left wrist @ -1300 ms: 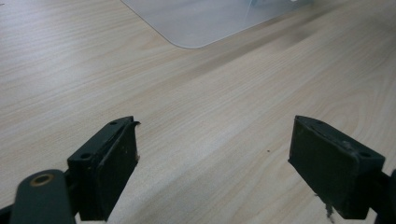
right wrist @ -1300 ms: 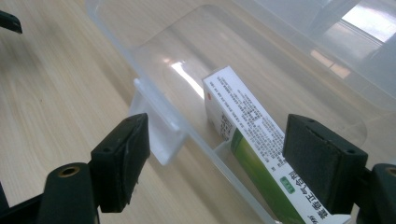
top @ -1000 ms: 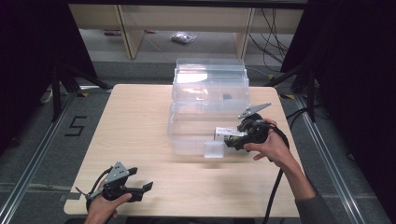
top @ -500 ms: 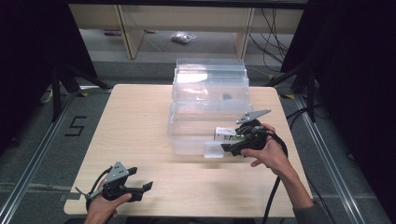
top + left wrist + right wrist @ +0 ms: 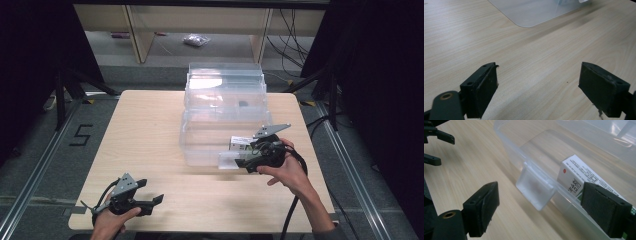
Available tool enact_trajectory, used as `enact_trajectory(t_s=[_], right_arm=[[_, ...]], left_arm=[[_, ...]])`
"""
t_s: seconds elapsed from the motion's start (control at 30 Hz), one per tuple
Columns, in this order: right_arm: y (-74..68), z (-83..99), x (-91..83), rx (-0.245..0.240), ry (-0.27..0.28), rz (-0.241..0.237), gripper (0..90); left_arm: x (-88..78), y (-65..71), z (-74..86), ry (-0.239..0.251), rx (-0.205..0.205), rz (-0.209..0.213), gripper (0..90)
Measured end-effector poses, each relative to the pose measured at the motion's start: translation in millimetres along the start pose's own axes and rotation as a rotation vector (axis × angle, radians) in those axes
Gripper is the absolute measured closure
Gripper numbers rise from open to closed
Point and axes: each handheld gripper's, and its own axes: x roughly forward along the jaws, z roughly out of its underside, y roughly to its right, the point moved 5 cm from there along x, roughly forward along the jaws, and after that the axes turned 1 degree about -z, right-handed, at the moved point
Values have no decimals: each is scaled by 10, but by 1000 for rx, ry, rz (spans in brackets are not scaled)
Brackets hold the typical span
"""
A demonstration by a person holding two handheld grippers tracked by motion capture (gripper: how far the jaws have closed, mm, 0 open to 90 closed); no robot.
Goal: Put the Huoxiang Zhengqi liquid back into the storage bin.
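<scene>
The right gripper (image 5: 239, 159) has its jaws wide apart, one on each side of the frosted latch flap (image 5: 535, 190) on the front wall of the clear plastic storage box (image 5: 210, 145). Inside the box, just behind this wall, lies a small white printed carton (image 5: 576, 176). The left gripper (image 5: 152, 201) also stands wide open, low over the light wooden table (image 5: 145, 130), near its front left corner, well apart from the box.

clear plastic bin (image 5: 200, 145) | open, on table | white box (image 5: 579, 177) inside, near front latch
</scene>
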Motion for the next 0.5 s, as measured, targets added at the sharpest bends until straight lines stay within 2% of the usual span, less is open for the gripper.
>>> enact_trajectory(t_s=[0.03, 0.07, 0.1, 0.13, 0.17, 0.23, 0.27, 0.33, 0.4, 0.5], right_arm=[[-14, 2, 17, -10, 19, -6, 162], [-2, 14, 0, -29, 12, -5, 162], [-24, 22, 17, -10, 30, -6, 162], [-24, 35, 3, -33, 16, -9, 162], [-33, 38, 10, -30, 33, -5, 162], [-50, 51, -13, -36, 23, -13, 162], [-67, 57, -5, -20, 38, -7, 162], [-99, 75, -16, -14, 27, -15, 162], [-91, 85, -18, -41, 30, -10, 162], [-104, 120, 10, -33, 35, -15, 162]], left_arm=[[-1, -2, 0, -1, 1, 0, 148], [-2, -3, 0, 0, 2, 0, 148], [-3, -3, 0, 0, 1, -1, 148], [-2, -4, -1, -1, 1, -1, 148], [-1, 0, -2, 1, 0, 0, 148], [-3, -1, -2, 3, 3, 0, 148], [-2, -2, -2, 2, 2, -1, 148], [-5, -4, -1, -1, 3, -7, 148], [-2, -4, -2, 1, 2, -2, 147], [-8, -1, -7, 5, 1, -2, 147]])
